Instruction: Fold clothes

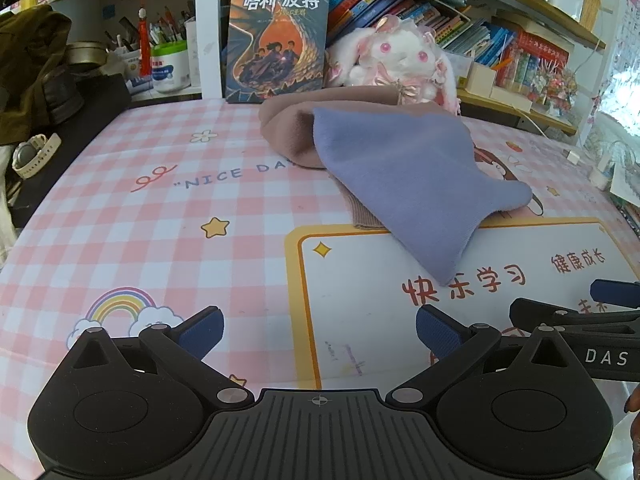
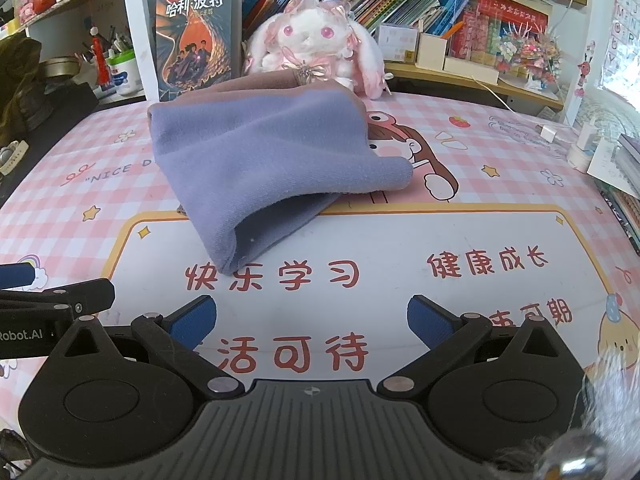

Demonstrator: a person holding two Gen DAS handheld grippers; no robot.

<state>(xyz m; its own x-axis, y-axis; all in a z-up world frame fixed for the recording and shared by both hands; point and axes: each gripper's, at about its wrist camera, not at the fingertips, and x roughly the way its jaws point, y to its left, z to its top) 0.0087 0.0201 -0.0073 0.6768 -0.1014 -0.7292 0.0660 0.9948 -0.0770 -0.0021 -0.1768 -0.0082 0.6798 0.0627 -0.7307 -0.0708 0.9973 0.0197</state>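
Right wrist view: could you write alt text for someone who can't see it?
An open hand-held gripper hovers over a pink checked desk mat, facing a rumpled purple and mauve garment. Behind sit a plush bunny and a book.

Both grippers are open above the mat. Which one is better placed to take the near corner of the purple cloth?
Probably the right gripper. In its view the near corner of the purple cloth lies almost straight ahead of the open fingers. For the left gripper the cloth sits further right of centre.
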